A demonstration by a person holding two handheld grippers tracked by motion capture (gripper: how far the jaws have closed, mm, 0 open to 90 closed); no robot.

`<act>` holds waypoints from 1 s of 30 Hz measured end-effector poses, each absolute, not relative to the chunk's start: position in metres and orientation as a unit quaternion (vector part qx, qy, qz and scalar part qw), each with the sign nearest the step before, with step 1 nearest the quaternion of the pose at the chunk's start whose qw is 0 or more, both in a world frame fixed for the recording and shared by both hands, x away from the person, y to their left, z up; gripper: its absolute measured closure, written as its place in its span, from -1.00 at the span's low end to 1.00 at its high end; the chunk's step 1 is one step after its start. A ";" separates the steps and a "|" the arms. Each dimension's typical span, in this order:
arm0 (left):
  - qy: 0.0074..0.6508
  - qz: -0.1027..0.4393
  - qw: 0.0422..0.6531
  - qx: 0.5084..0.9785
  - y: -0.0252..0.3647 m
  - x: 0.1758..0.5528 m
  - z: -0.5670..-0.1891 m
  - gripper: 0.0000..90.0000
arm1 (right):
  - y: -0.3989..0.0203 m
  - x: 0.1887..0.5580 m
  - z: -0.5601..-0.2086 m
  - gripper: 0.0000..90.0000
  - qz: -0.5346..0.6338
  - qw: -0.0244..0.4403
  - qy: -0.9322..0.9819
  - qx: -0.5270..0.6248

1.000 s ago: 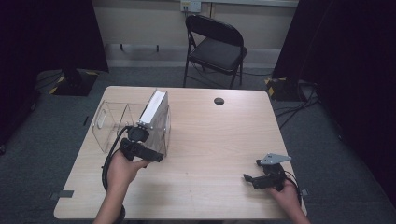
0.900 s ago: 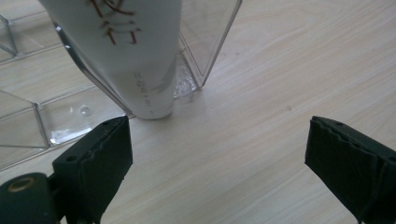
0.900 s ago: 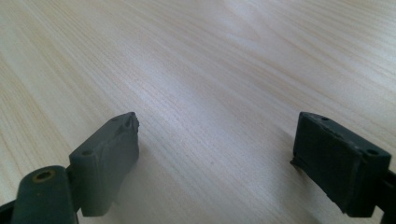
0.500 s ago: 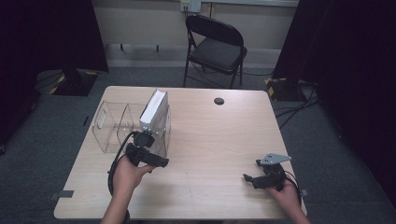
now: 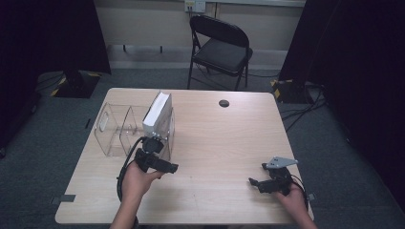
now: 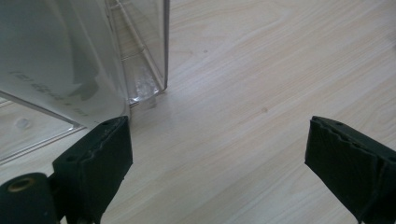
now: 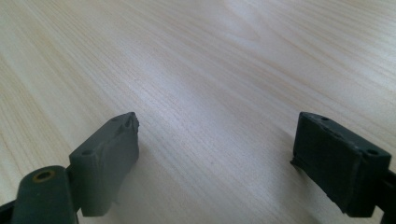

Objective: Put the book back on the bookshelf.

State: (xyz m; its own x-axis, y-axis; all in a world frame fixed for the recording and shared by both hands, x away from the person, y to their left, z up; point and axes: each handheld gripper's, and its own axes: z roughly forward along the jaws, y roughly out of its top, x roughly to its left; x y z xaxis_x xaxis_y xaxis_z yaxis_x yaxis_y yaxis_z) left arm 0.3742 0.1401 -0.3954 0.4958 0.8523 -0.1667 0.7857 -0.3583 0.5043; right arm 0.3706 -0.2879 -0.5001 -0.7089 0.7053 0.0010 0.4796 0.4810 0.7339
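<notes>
From above: pale wooden table [image 5: 210, 143], clear plastic organiser [image 5: 125, 129] standing at its left side, divided into compartments, with a white book-like block [image 5: 157, 109] upright in the rightmost one. Left gripper [image 5: 168, 167] just in front of the organiser's near right corner, apart from it, jaws spread and holding nothing. Right gripper [image 5: 254, 182] resting low at the table's right front, well apart from the organiser, likewise spread and empty. Small dark disc [image 5: 224, 103] near the far edge; folding chair [image 5: 220, 50] beyond the table. Judged from this: white block already seated in its slot, other compartments bare, hands off, so either the placing is finished or a fresh reach is yet to begin.

Along the left gripper view: two black pads [image 6: 100, 154] wide apart over bare wood, nothing between them. Organiser's clear corner [image 6: 140, 56] at upper left, touching neither pad. Faint grey lettering on the pale surface behind the plastic, too blurred to read.

Along the right gripper view: pads [image 7: 109, 149] wide apart, bare wood grain between, nothing gripped. No brand, label or legible writing anywhere.
</notes>
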 end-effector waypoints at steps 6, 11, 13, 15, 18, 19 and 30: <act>0.496 0.053 0.274 0.822 0.133 0.374 -0.401 -0.84 | -0.288 0.371 -0.500 -0.70 0.371 0.153 0.847 0.349; 0.488 0.050 0.271 0.828 0.128 0.375 -0.407 -0.84 | -0.288 0.371 -0.500 -0.70 0.370 0.153 0.847 0.349; 0.488 0.048 0.271 0.828 0.126 0.375 -0.409 -0.84 | -0.288 0.371 -0.500 -0.70 0.371 0.153 0.847 0.349; 0.485 0.045 0.273 0.829 0.124 0.375 -0.411 -0.84 | -0.288 0.371 -0.500 -0.70 0.370 0.153 0.847 0.349; 0.485 0.041 0.277 0.828 0.122 0.374 -0.413 -0.84 | -0.288 0.371 -0.500 -0.70 0.370 0.153 0.847 0.349; 0.485 0.041 0.276 0.829 0.121 0.374 -0.414 -0.84 | -0.288 0.371 -0.500 -0.70 0.371 0.153 0.847 0.349; 0.477 0.029 0.288 0.830 0.110 0.373 -0.424 -0.85 | -0.288 0.371 -0.500 -0.70 0.371 0.153 0.847 0.349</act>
